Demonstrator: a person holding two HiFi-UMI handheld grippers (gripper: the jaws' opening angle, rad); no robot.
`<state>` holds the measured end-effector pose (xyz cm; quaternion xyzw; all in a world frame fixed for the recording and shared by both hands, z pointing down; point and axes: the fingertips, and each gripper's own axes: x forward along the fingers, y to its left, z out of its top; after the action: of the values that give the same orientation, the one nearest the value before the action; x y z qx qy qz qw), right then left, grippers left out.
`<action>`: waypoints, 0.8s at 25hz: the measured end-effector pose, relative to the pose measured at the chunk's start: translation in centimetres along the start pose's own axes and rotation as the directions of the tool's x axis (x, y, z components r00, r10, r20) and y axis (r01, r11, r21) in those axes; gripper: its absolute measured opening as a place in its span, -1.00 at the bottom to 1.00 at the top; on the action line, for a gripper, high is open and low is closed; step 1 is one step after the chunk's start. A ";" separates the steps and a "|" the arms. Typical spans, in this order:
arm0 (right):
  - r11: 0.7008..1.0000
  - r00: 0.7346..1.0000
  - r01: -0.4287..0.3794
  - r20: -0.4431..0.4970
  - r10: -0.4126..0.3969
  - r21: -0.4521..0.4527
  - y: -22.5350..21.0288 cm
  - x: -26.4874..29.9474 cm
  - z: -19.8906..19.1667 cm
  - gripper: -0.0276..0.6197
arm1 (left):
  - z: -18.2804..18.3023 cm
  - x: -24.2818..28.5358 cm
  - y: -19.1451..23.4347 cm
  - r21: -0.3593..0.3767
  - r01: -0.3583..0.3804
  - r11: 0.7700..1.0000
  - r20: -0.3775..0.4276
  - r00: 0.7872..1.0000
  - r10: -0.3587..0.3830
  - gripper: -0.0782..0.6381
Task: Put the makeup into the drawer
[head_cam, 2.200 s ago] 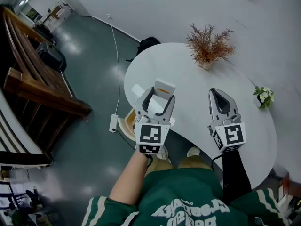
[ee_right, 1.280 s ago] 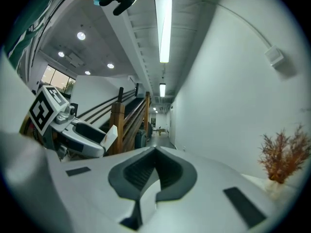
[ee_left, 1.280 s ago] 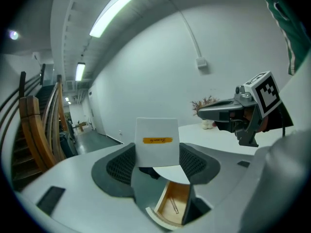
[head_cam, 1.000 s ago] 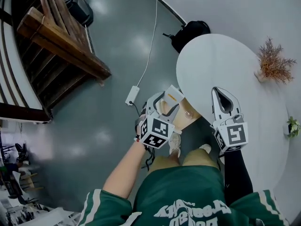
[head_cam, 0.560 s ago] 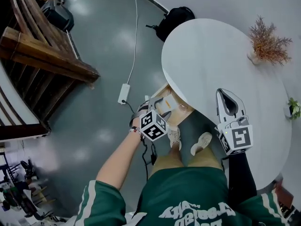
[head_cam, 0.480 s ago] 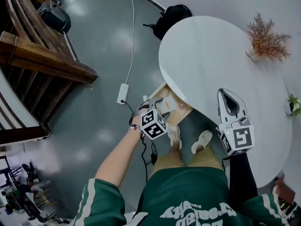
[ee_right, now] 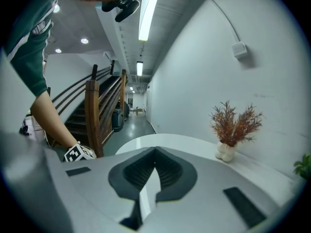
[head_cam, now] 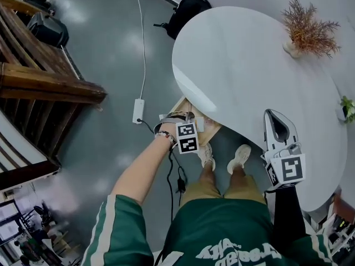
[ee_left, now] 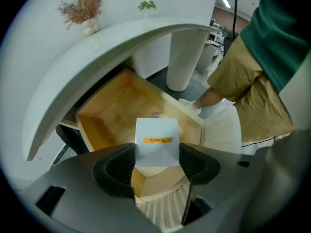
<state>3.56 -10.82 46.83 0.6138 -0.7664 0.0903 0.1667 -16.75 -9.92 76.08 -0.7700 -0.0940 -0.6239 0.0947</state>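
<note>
The makeup is a white box [ee_left: 156, 142] with an orange label. My left gripper [ee_left: 156, 161] is shut on its lower part, one pad on each side. It hangs just above the open wooden drawer [ee_left: 116, 106] under the white table [ee_left: 97, 42]. In the head view the left gripper [head_cam: 188, 127] points down over the drawer [head_cam: 184, 106], its jaws hidden by the marker cube. My right gripper [head_cam: 277, 115] is shut and holds nothing, over the table's near edge [head_cam: 249, 65]. Its tips [ee_right: 155, 152] meet.
A dried plant in a pot [head_cam: 307, 29] and a small green plant [head_cam: 348, 108] stand on the table's far side. A table leg [ee_left: 187, 57] stands beyond the drawer. The person's feet [head_cam: 206, 155] are beside it. A power strip [head_cam: 137, 111], a black bag [head_cam: 188, 10] and wooden stairs [head_cam: 44, 87] are around.
My left gripper has gone down from table height to the drawer with the white box, rolling as it went. The right gripper has drifted right and a little lower.
</note>
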 end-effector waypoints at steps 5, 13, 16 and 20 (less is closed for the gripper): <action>0.999 0.999 0.036 -0.036 -0.035 0.012 -1.1 -0.8 -1.6 -0.90 | 0.0 2.8 -0.9 0.152 0.048 0.987 -0.058 0.998 -0.039 0.01; 0.995 0.993 0.090 -0.082 -0.087 0.034 -2.5 -2.0 -4.0 -0.90 | -0.2 6.0 -2.2 0.363 0.093 0.927 -0.117 0.992 -0.054 0.01; 0.994 0.991 0.101 -0.096 -0.097 0.037 -2.9 -2.4 -4.5 -0.90 | 0.5 7.0 -2.5 0.409 0.131 0.903 -0.119 0.989 -0.089 0.01; 0.992 0.987 0.122 -0.111 -0.117 0.035 -3.6 -3.0 -5.0 -0.90 | 0.6 8.3 -2.5 0.423 0.161 0.891 -0.130 0.985 -0.116 0.01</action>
<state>8.38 -7.24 50.10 0.6562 -0.7159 0.1292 0.2004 -15.17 -7.09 84.15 -0.6884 -0.2798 -0.6309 0.2229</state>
